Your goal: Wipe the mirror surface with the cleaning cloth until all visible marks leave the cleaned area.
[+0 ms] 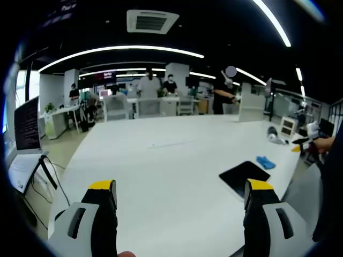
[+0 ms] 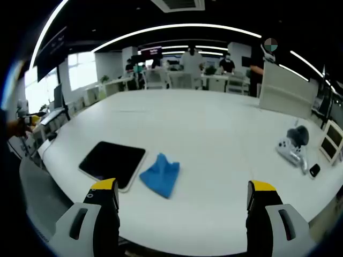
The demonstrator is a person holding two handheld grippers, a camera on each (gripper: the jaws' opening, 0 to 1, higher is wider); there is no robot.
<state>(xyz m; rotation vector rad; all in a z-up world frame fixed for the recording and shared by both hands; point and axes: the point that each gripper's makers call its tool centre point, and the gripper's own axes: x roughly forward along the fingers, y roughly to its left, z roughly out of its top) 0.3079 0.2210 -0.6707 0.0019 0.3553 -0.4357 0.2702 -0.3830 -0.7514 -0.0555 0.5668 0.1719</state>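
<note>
Left tongs (image 1: pixel 181 199): jaws spread wide, holding nothing, above the near part of the white counter (image 1: pixel 161 160). Right tongs (image 2: pixel 182 199): jaws spread wide, holding nothing, at the near counter edge. In the right gripper view, the mirror (image 2: pixel 113 162), a dark flat panel, lies on the counter near the left jaw. The blue cloth (image 2: pixel 161 173) lies crumpled just beside the mirror's right edge. A white game controller (image 2: pixel 291 150) rests far right. People stand at desks in the far background.

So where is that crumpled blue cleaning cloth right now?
In the right gripper view the crumpled blue cleaning cloth lies on the white table, just right of the dark flat rectangular mirror, ahead of the open jaws.
</note>
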